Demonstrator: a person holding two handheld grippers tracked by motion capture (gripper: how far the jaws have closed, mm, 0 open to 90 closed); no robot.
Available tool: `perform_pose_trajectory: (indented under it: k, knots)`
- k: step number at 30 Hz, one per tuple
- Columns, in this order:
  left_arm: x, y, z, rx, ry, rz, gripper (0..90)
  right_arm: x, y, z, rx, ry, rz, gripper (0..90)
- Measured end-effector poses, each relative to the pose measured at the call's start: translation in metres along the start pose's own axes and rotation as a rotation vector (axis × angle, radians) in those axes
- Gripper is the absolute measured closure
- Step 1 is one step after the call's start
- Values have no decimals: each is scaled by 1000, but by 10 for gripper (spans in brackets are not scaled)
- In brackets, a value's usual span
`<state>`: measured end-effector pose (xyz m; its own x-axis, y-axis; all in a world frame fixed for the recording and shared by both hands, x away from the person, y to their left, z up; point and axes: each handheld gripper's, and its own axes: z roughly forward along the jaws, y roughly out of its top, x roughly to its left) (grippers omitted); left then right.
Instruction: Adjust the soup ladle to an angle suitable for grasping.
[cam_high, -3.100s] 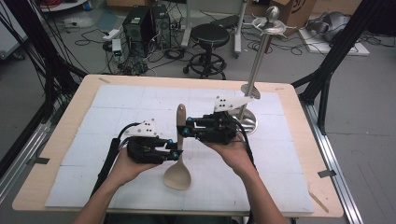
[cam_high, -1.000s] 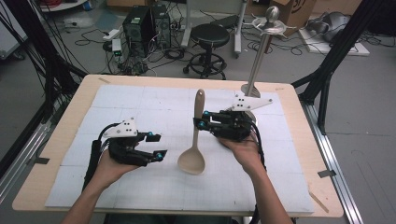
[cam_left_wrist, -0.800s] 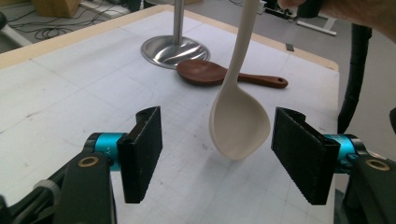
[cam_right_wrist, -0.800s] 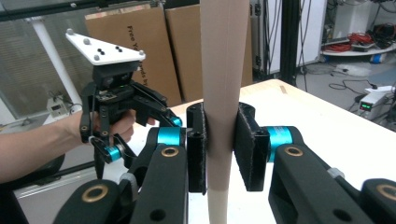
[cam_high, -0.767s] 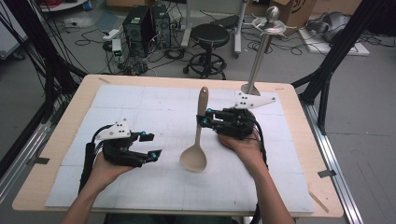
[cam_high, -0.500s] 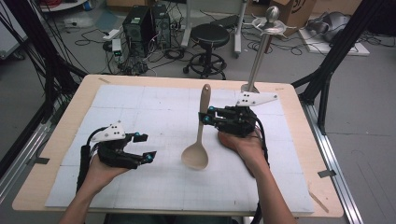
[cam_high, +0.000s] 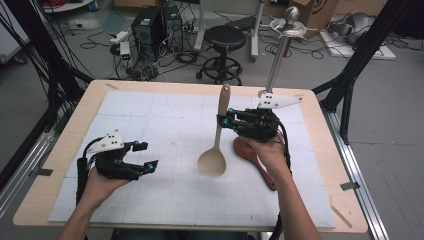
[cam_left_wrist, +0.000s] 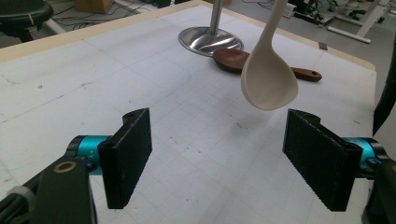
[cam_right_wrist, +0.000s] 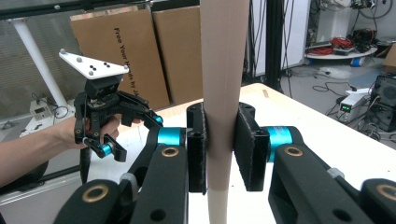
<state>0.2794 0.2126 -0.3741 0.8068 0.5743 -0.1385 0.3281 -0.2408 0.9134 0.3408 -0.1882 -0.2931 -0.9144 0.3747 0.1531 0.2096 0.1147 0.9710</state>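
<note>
Between the black pads of the right gripper (cam_high: 223, 121) stands the handle of a pale wooden spoon (cam_high: 216, 145), clamped on both flat sides as the right gripper view shows, with the handle (cam_right_wrist: 223, 84) rising above the jaws and a short pale stretch passing out below them. From that grip the spoon hangs bowl down, tilted slightly, its bowl (cam_high: 212, 162) off the white gridded mat (cam_high: 165, 125) and on the person's side of the gripper. Just beside the right hand (cam_high: 267, 152), and partly under it, a dark red-brown spoon (cam_high: 252, 155) lies flat on the mat, its handle running back toward the table's near edge. Behind the right gripper a metal stand (cam_high: 282, 45) rises from a round base (cam_left_wrist: 210, 41). Well apart to the left of the held spoon, the left gripper (cam_high: 145, 155) is released: its jaws have just been opening and stand wide with nothing between them, only bare mat. Seen along those jaws in the left gripper view, the pale bowl (cam_left_wrist: 268, 81) floats ahead of the right-hand pad, and the dark spoon (cam_left_wrist: 266, 65) lies beyond it, near the stand's base.
</note>
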Motion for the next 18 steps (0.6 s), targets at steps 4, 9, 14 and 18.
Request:
perform_pose_trajectory:
  k: [4,9,14,18]
  knots:
    - [3,-3,-2,-3,10,-12,240,-2,1,-3,-3,-5,1,763]
    - [5,-5,-3,4,21,-15,229,-6,3,-8,-5,-17,8,763]
    - [6,-5,-4,-4,25,-18,228,-7,6,-11,-6,-26,7,763]
    - [7,-5,-5,-5,29,-17,223,-8,9,-12,-2,-32,4,763]
